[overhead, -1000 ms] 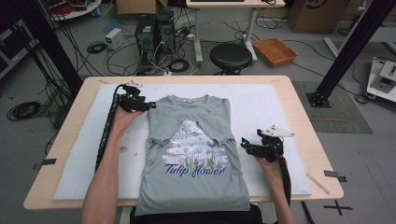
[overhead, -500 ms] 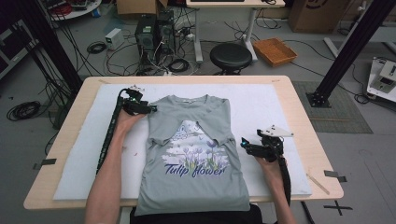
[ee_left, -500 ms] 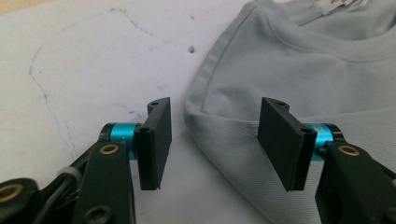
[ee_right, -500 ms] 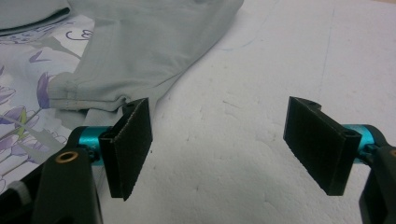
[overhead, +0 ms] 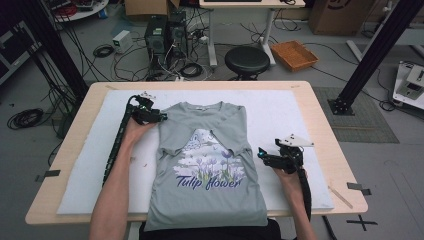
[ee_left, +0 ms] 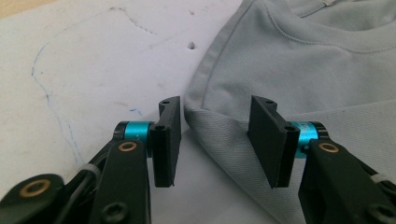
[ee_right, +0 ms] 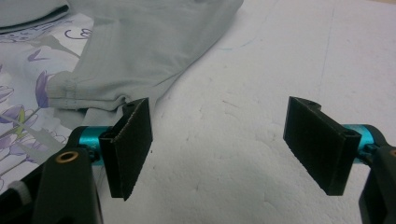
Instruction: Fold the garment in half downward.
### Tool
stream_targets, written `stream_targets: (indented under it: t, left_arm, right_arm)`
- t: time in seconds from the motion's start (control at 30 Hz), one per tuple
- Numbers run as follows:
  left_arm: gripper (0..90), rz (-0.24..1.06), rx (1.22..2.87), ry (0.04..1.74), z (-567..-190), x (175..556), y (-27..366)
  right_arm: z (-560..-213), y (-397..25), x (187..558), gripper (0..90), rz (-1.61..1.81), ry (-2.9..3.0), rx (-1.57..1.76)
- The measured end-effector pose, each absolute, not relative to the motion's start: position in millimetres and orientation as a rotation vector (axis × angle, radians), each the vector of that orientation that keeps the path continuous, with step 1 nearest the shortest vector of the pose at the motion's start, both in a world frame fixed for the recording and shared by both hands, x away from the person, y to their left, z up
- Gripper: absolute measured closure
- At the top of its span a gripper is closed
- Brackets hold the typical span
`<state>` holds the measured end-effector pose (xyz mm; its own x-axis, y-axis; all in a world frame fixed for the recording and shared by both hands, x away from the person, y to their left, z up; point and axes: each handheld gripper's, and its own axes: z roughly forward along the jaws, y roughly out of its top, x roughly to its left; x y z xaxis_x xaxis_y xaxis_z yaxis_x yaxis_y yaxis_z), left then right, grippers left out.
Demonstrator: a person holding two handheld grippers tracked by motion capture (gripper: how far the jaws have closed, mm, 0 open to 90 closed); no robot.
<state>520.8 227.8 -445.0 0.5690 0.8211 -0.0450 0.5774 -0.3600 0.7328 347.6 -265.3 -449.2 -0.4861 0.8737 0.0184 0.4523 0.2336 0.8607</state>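
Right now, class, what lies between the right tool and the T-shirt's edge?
Bare white foam mat, seen in the right gripper view, separates the right tool from the T-shirt.

White mat [overhead: 285, 112] bare right of t-shirt [overhead: 205, 195]; passage open.

You see a grey-green shirt [overhead: 207, 155] printed with purple tulips and dark blue lettering, on a white mat [overhead: 280, 110] marked with faint blue lines. Your grippers' [ee_left: 215, 140] jaws are black, with turquoise collars.
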Motion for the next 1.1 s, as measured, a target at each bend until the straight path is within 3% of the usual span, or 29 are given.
stream_targets:
  t: [0.3,0.73,1.1]
  left_arm:
    - [55.4,0.437,2.079,1.119,-444.7,519.6,226.4]
    - [81.6,0.407,2.037,1.115,-446.9,516.6,230.5]
    - [82.6,0.368,1.990,1.164,-448.2,517.3,232.5]
  right_arm:
    - [-449.2,-264.5,347.1,24.3,1.172,2.039,1.215]
    - [-449.2,-264.4,347.1,24.4,1.172,2.038,1.216]
    - [-449.2,-265.0,347.2,24.3,1.171,2.028,1.216]
